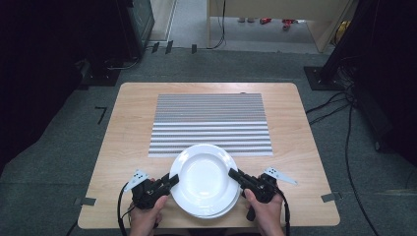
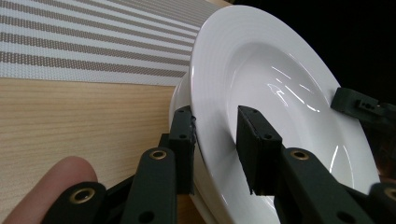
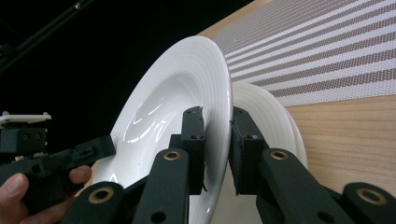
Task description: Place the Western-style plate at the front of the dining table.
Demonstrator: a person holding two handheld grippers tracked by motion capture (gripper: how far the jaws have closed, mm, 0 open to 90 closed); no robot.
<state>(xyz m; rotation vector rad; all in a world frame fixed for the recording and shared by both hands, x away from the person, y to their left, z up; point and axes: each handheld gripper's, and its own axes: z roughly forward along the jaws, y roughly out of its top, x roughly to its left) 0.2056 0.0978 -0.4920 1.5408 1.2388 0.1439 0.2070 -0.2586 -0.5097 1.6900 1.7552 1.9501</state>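
A white deep plate (image 1: pixel 204 177) is held at the near middle of the wooden table (image 1: pixel 123 147), just above a second white plate (image 1: pixel 223 210) whose rim peeks out beneath it. My left gripper (image 1: pixel 173 180) is shut on the upper plate's left rim. My right gripper (image 1: pixel 232 173) is shut on its right rim. In the left gripper view the jaws (image 2: pixel 215 140) straddle the plate's (image 2: pixel 280 93) rim, with the lower plate (image 2: pixel 181 95) behind. In the right gripper view my gripper (image 3: pixel 217 140) pinches the plate's (image 3: pixel 187 79) rim, and the lower plate (image 3: pixel 268 114) lies under it.
A grey-and-white striped placemat (image 1: pixel 211 123) lies just beyond the plates, across the table's middle. Bare wood lies to the left and right of it. Cables (image 1: pixel 344 123) run over the floor to the right of the table.
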